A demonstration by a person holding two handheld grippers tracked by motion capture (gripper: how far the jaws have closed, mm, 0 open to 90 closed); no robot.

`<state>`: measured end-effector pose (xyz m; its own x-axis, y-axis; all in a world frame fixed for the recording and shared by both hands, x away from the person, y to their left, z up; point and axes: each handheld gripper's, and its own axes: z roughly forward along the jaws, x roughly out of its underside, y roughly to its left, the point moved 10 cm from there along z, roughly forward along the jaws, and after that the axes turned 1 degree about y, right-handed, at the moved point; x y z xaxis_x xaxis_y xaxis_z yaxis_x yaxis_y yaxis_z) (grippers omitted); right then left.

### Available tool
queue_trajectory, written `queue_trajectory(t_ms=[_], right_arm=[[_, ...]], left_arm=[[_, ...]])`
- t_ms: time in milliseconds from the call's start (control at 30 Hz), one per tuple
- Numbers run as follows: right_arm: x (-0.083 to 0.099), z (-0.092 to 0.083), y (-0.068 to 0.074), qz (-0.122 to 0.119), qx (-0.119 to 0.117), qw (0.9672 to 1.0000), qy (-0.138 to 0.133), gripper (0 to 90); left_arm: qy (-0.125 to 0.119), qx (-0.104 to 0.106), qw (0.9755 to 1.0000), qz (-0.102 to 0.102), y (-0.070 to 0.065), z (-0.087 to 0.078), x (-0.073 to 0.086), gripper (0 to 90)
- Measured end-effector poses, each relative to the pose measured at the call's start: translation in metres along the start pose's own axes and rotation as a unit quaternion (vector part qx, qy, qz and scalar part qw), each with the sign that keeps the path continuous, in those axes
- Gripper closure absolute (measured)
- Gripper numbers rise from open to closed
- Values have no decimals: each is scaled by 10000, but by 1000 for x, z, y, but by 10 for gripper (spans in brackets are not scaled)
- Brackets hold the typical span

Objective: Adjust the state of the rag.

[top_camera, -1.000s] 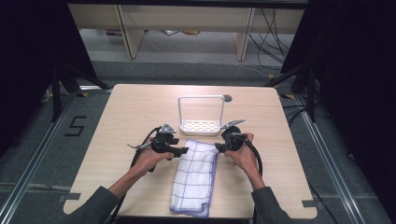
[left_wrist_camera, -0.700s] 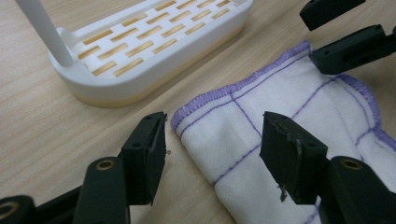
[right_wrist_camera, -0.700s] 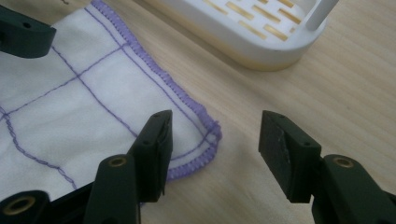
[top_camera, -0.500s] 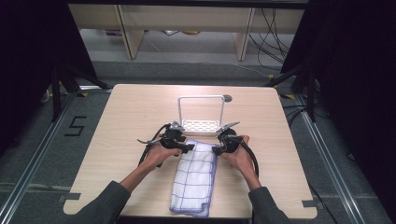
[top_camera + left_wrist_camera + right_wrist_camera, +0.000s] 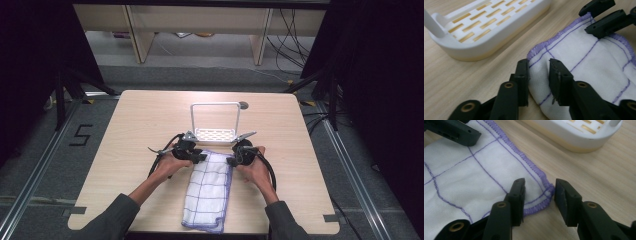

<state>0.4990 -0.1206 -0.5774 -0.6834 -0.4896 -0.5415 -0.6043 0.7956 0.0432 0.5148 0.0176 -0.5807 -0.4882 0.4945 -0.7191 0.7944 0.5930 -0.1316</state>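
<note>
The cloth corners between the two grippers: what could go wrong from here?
1. The right gripper, whose jaws have just been closing, straddles only the hemmed corner of the white checked cloth; it may slip out.
2. The left gripper, also just closing, bunches a fold, so it may catch uneven layers.
3. The white slotted rack lies close behind; a lifted cloth could snag it.

A white slotted rack (image 5: 216, 134) with an upright wire frame is seen on the light wooden table (image 5: 140, 120), past its middle toward the far edge. A small dark round disc (image 5: 243, 105) is set into the tabletop just beside the frame's far right corner. Black cables (image 5: 287, 30) lie on the floor beyond the far right corner.
</note>
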Motion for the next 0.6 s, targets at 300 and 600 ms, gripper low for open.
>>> queue_trajectory(t_ms=[300,600], right_arm=[[-3,0,11,-261,-105,9996,-95,835],[-13,-15,12,-354,-173,9981,-464,869]], left_arm=[[-165,13,9999,36,-6,-2,-4,831],[-458,48,9989,121,-13,-22,-17,837]])
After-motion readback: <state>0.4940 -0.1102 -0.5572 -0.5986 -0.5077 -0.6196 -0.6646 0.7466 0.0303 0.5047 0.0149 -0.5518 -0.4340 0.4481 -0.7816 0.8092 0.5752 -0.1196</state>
